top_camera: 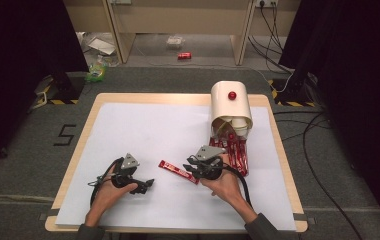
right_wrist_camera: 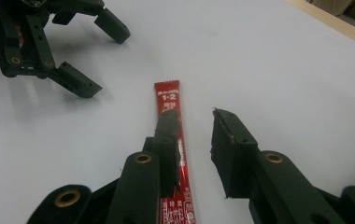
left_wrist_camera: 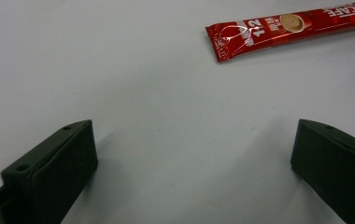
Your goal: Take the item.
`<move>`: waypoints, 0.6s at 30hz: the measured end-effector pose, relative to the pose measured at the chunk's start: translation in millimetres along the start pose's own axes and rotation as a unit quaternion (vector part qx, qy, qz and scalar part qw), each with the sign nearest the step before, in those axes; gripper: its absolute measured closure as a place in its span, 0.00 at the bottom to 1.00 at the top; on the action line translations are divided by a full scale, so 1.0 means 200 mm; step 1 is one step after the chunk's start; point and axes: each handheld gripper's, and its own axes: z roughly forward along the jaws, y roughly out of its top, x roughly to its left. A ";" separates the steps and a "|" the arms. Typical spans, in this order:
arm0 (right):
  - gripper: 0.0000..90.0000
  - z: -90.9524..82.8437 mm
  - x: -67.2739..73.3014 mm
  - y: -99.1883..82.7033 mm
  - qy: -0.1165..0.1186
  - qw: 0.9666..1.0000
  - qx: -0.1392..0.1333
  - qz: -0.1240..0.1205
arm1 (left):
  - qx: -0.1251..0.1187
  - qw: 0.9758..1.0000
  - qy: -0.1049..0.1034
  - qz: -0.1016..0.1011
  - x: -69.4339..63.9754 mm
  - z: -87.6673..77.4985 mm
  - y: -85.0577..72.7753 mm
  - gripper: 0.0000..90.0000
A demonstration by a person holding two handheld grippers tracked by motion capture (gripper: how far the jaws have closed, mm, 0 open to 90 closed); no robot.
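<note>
Starting at the left, the left tool [top_camera: 145, 185] rests on the white bench [top_camera: 128, 130] with its jaws wide open and nothing between them. Next comes the red coffee stick [top_camera: 178, 171], lying flat between both tools, with its long side slanting from the upper left down to the lower right. The right tool [top_camera: 190, 167] sits right over the stick's near end, much closer than the left one. Its jaws are a little apart and not squeezing; the stick lies under one of them.

Sachet [top_camera: 178, 171] on sheet [top_camera: 143, 130], between both tongs, container [top_camera: 230, 107] behind.
</note>
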 end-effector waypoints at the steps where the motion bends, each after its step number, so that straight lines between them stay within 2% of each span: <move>1: 0.80 -0.01 0.00 0.00 0.000 1.000 0.000 0.002 | 0.000 1.000 0.000 0.000 0.00 0.00 0.00 0.00; 11: 0.77 -0.07 -0.01 -0.04 -0.007 1.000 -0.008 0.007 | -0.001 1.000 -0.001 0.000 0.00 0.00 0.00 0.00; 18: 0.66 -0.14 -0.03 -0.09 -0.025 0.999 -0.018 0.026 | 0.000 1.000 -0.001 0.000 0.00 0.00 0.00 0.00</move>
